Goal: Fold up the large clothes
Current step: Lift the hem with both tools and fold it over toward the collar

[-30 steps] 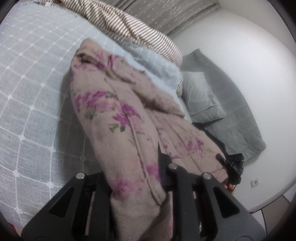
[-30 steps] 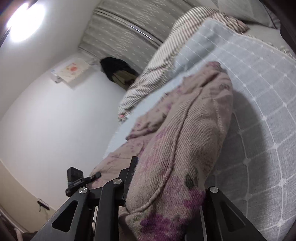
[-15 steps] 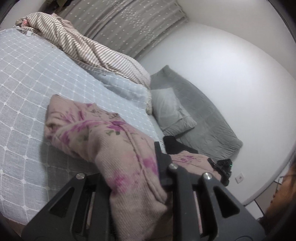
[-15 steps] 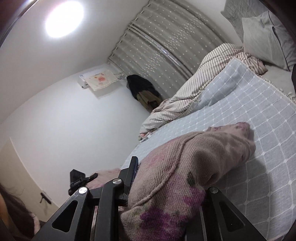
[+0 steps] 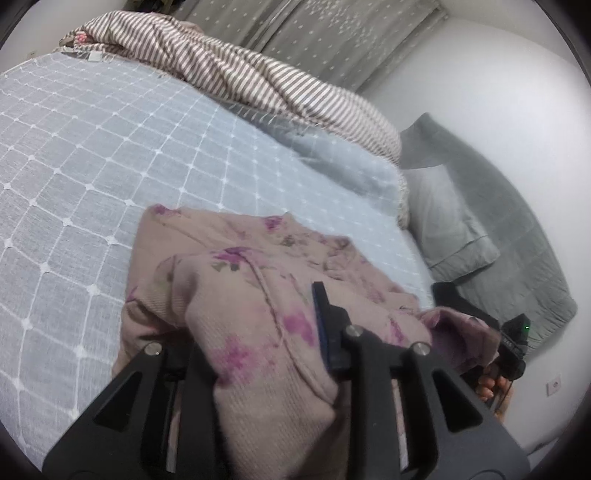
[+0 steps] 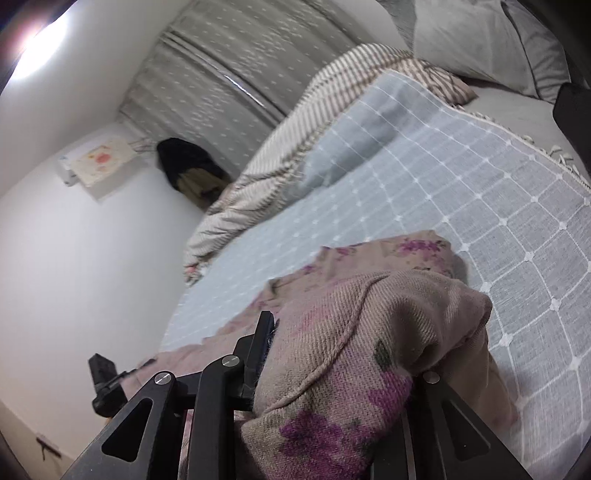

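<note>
Left wrist view: the left gripper (image 5: 258, 332) has a thick fold of the pink flowered garment (image 5: 236, 280) bunched between its two black fingers, and its jaws are opening, with the cloth not yet free of them. The right finger (image 5: 325, 321) lies against the fabric; the left one is mostly buried under it. The garment lies in a folded heap at the near edge of the bed, on a pale blue checked cover (image 5: 110, 155). Far across the bed a striped quilt (image 5: 236, 70) is piled along the grey curtain (image 5: 332, 33). To the right are a grey pillow (image 5: 443, 225) and a grey blanket (image 5: 517, 251) against the white wall. At the right edge the right gripper (image 5: 509, 347) appears small, with cloth in it and a hand (image 5: 491, 386) on it.

Right wrist view: the right gripper (image 6: 343, 354) also has a bulky fold of the garment (image 6: 362, 317) between its fingers, jaws opening, fabric draped over the right finger. The garment sits on the cover (image 6: 480, 177) near the bed's near edge. The quilt (image 6: 280, 162) runs along the far side under the curtain (image 6: 251, 62), the pillow (image 6: 480, 40) top right. The left gripper (image 6: 107, 384) shows low at the left, by the wall.
</note>
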Demonstrator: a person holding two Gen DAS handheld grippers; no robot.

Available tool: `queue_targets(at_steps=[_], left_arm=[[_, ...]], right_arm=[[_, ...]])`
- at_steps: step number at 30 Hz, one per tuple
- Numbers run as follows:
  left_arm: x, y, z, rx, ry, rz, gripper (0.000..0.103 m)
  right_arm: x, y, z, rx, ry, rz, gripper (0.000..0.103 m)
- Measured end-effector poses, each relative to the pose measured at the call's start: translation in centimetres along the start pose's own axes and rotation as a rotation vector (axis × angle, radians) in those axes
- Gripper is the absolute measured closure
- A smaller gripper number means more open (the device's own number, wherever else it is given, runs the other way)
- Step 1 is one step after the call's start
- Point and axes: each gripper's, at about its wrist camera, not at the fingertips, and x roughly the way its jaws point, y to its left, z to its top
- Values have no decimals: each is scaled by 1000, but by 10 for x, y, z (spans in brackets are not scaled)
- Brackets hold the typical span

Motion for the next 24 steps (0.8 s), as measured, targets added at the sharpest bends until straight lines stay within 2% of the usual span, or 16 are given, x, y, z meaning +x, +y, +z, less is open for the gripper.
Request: queue_targets(at_steps=[3,5,9,11,12,14,15,17,18,19,24], left_arm=[[29,12,2,-26,26,47,72],[45,20,2,-37,38,66,69],[63,27,-2,-37,42,67,65],[63,24,-4,-17,41,65,58],[62,22,-4,-7,43,60,55],[58,16,-5,19,55,44,37],[55,11,-6,37,61,41,33],[46,1,-8,76,70,61,22],[41,-4,-10,101,74,73,22],[35,-9,-11,125,76,82,21],[-1,-21,-19,216,70,130,21]], right_arm=[[33,-17,3,10,12,-58,75],[54,-30,2,30,23,-83,68],[82,-49,-6,34,53,-130,66],[87,-48,-8,-3,53,-149,64],[87,-46,-9,-23,47,-154,63],[82,-42,-11,-43,41,-145,55],[79,-40,-12,-49,43,-135,51],[68,-35,-12,-49,54,-110,35],[60,-32,-12,-50,53,-99,26],[49,-29,-12,-59,41,-99,22],[0,-22,-10,-91,8,-89,21]])
